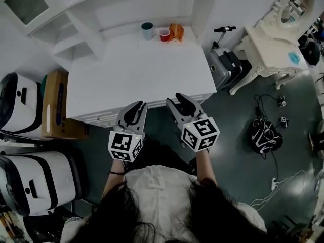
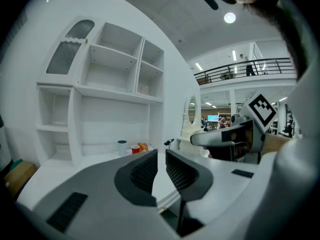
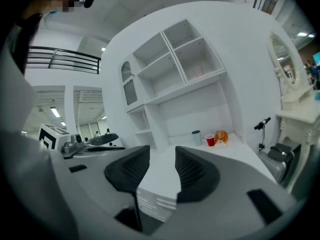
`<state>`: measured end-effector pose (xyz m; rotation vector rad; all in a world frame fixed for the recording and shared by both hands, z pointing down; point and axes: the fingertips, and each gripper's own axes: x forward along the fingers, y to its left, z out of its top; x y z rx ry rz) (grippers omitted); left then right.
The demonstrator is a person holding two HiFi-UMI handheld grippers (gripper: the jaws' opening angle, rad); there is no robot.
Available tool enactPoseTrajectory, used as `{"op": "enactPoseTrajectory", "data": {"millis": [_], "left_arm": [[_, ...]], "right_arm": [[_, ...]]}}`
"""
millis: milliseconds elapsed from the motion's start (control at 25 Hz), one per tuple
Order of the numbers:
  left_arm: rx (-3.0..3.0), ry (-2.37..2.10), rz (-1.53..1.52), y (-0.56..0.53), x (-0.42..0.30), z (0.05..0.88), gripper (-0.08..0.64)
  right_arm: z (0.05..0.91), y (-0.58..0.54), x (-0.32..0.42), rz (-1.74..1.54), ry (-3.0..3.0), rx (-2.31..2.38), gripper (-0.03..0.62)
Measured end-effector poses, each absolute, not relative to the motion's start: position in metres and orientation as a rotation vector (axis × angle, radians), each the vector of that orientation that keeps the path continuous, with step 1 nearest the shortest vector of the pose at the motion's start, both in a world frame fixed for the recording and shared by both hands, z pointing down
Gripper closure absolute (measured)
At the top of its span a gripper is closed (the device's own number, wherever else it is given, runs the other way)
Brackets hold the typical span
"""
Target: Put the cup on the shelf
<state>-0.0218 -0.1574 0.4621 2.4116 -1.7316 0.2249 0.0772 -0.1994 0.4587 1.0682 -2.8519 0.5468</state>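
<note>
A grey-blue cup (image 1: 147, 30) stands at the far edge of the white table (image 1: 136, 75), beside a small red cup (image 1: 164, 35) and an orange item (image 1: 176, 32). The white shelf unit (image 1: 126, 4) rises right behind them. The same three things show small in the left gripper view, cup (image 2: 122, 147), and in the right gripper view, cup (image 3: 196, 137). My left gripper (image 1: 135, 106) hovers at the table's near edge, jaws a thin gap apart and empty (image 2: 161, 153). My right gripper (image 1: 177, 99) is beside it, jaws a little wider apart, empty (image 3: 162, 149). Both are far from the cups.
A white ornate dressing table (image 1: 268, 44) stands to the right, with a scooter (image 1: 223, 34) and a dark suitcase (image 1: 225, 67) between it and the table. A cardboard box (image 1: 55, 105) and white machines (image 1: 20, 103) sit at the left. A black bag (image 1: 266, 135) and cables lie on the floor.
</note>
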Motion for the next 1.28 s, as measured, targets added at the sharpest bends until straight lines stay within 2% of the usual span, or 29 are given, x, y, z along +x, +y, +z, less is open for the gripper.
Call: {"op": "enactPoseTrajectory", "data": {"millis": [520, 960, 1280], "left_arm": [[2.416, -1.741, 0.216, -0.095, -0.059, 0.463, 0.499], [2.433, -1.726, 0.21, 0.014, -0.142, 0.468, 0.499], [2.402, -1.749, 0.184, 0.074, -0.186, 0.476, 0.499]], "right_arm": [[0.455, -0.13, 0.026, 0.523, -2.861, 0.989, 0.423], [0.468, -0.018, -0.068, 0.607, -2.854, 0.967, 0.444], [0.479, 0.044, -0.102, 0.614, -2.821, 0.966, 0.469]]}}
